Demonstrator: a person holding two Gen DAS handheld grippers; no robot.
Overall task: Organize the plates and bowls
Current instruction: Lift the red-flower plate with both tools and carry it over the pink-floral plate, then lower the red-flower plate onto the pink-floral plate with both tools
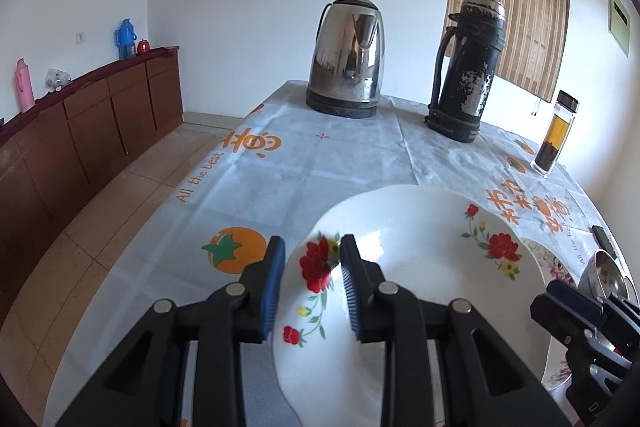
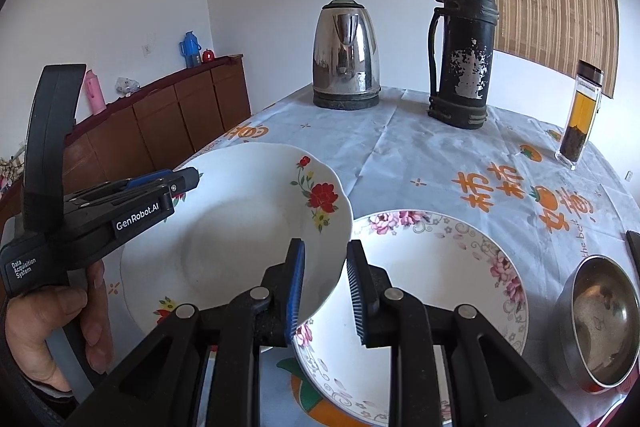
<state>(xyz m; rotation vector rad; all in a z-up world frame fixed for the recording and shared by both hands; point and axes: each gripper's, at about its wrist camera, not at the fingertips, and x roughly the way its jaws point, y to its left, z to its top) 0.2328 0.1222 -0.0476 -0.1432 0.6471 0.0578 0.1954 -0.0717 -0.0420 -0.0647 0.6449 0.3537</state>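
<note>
Left hand-held gripper (image 1: pixel 312 243) and right hand-held gripper (image 2: pixel 325 247) each clench the scalloped rim of the glossy red-flowered plate (image 2: pixel 248 219) between ribbed blue pads, holding it tilted above the counter (image 2: pixel 420 155). At 3 o'clock, a pink-flowered plate (image 2: pixel 452 267) lies flat, partly under its edge, with a steel bowl (image 2: pixel 600 319) beyond. Open plastic-covered cloth runs toward 12 o'clock up to the kettle (image 2: pixel 346 59) and flask (image 2: pixel 464 51).

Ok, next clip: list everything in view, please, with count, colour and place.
Red-flowered plate: one, white, gripped at both edges, tilted.
Pink-flowered plate: one, white, flat on table, partly under the red-flowered plate.
Metal bowl: one, silver, right.
Kettle: one, steel, far end.
Flask: one, black, beside kettle.
Tea bottle: one, clear, far right.
Tablecloth: one, white, orange print.
Left hand-held gripper, right hand-held gripper: each shut on the red-flowered plate.
</note>
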